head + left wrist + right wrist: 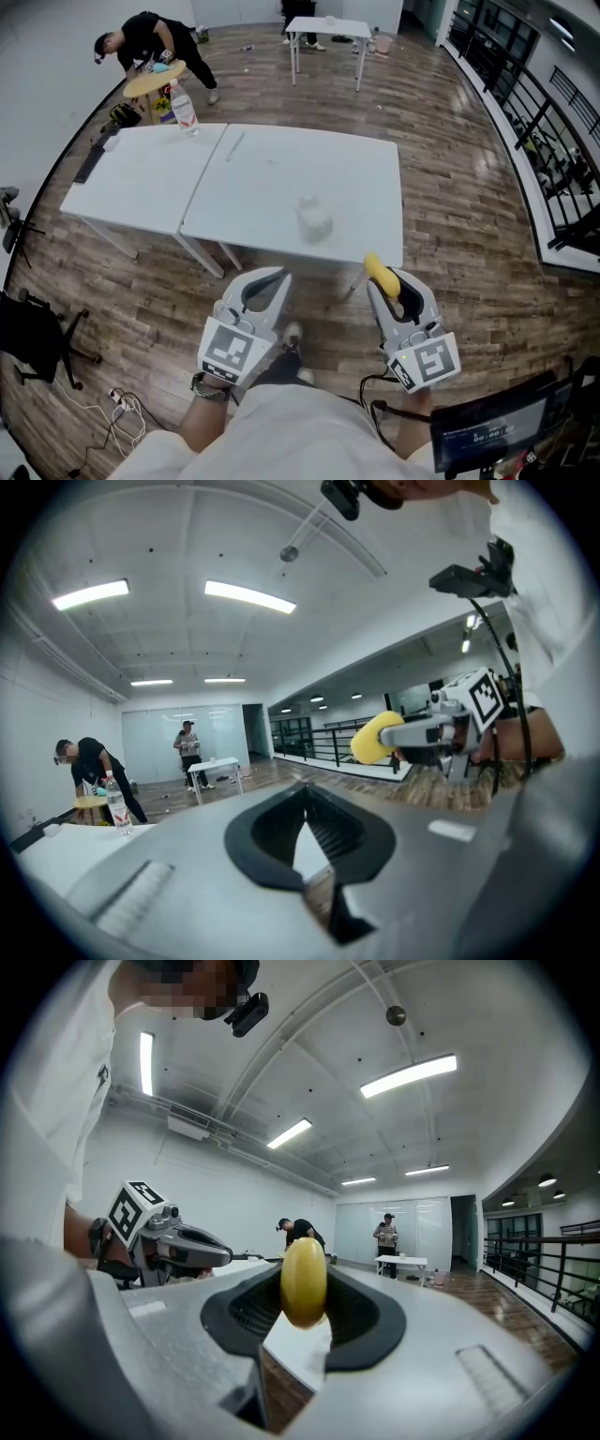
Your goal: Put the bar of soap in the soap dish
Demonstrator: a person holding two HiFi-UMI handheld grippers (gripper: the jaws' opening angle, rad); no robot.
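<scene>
From the head view, two white tables [281,178] stand pushed together on the wood floor. Near the middle of the right one sits what looks like the soap dish [314,217], small and pale; it is too blurred to be sure. A water bottle [185,111] stands upright at the far left corner, and a person in black [150,42] bends over a round stool beyond it. Both grippers are on the near side of the tables, short of the edge. The right gripper [387,281] has the yellow bar of soap [379,270] sticking out past its tips, well apart from the dish. The left gripper [272,277] is beside it.

In the left gripper view, the left gripper's black pads [328,829] meet at their tips with nothing between them. The right gripper shows off to the side, with the soap at its front.

In the right gripper view, the jaws are clamped on the bar of soap [304,1282], which stands on edge between the pads. The left gripper [202,1249] is level with it at the left.
</scene>
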